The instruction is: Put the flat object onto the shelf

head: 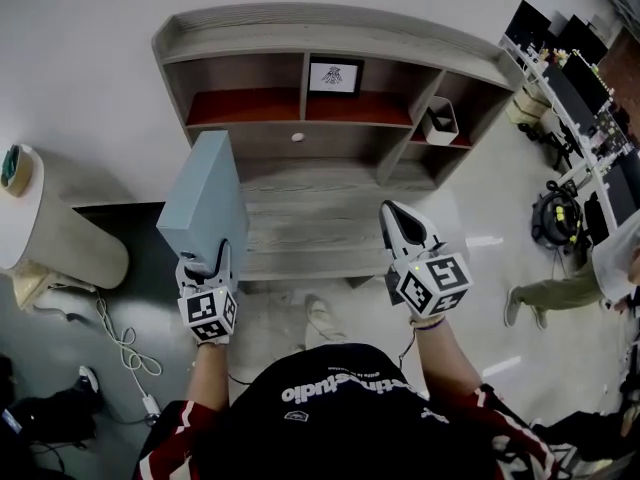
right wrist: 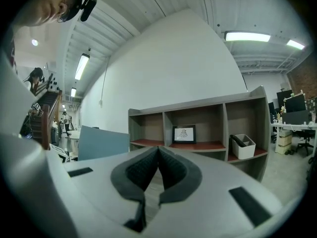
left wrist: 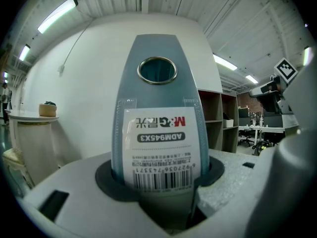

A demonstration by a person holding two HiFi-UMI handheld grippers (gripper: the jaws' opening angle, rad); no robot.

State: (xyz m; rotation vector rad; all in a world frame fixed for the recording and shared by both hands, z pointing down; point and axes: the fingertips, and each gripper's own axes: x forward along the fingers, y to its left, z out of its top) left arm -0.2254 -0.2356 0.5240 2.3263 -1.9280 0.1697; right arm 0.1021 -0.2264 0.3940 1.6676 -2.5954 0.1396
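The flat blue folder (head: pixel 205 203) is gripped upright by its thin end in the left gripper (head: pixel 214 260), in front of the shelf (head: pixel 330 36) and not yet on it, likely so it can be slid in edge first, while the right gripper (head: pixel 396 220) is shut and empty.

White wall (head: pixel 100 58), glossy floor (head: pixel 480 238), ceiling striplights (right wrist: pixel 247 36)
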